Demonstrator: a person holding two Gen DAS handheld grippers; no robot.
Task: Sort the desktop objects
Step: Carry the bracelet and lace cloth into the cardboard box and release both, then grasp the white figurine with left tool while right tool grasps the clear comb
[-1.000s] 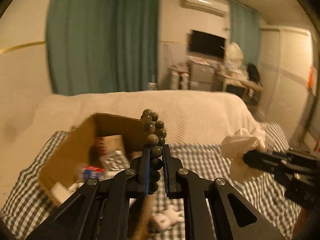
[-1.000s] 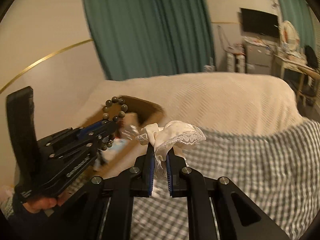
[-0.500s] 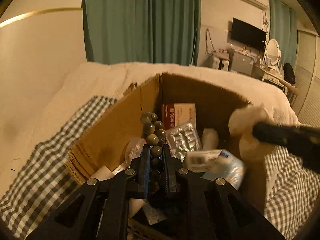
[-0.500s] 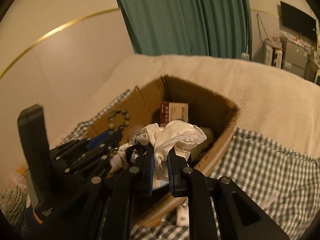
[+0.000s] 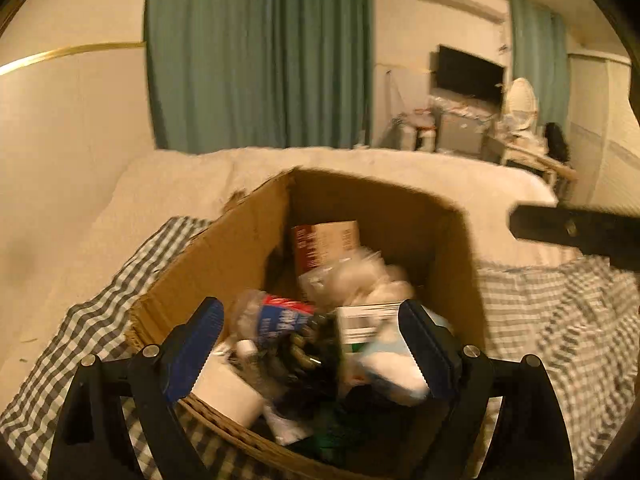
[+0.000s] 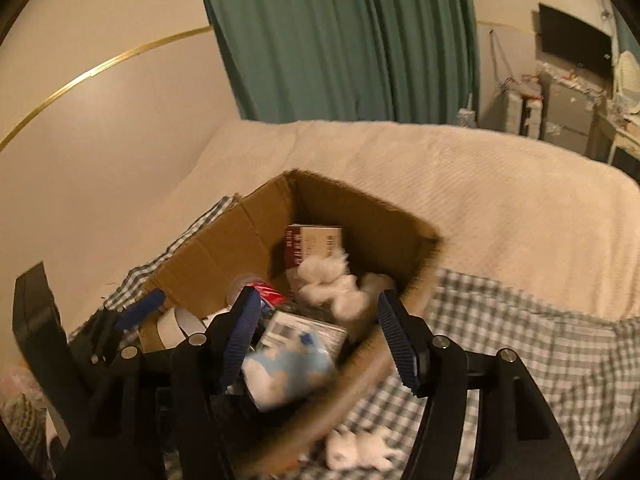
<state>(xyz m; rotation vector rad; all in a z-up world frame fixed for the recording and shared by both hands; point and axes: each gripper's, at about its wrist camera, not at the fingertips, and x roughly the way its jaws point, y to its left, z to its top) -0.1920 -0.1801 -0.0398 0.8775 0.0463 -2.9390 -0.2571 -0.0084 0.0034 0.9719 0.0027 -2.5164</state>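
Both the bead bracelet (image 5: 306, 354) and the white lace cloth (image 6: 332, 286) have been released into the cardboard box (image 5: 224, 252). Left gripper (image 5: 310, 338) and right gripper (image 6: 316, 330) are spread wide, empty, with the box contents at 12 o'clock.

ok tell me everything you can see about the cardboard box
The cardboard box is brown corrugated card, open-topped, its near rim frayed. It sits on a grey checked cloth beside a cream blanket. Inside lies a jumble: a red-and-tan carton upright against the back wall, white lacy fabric and packets. Both open claws hover over it.
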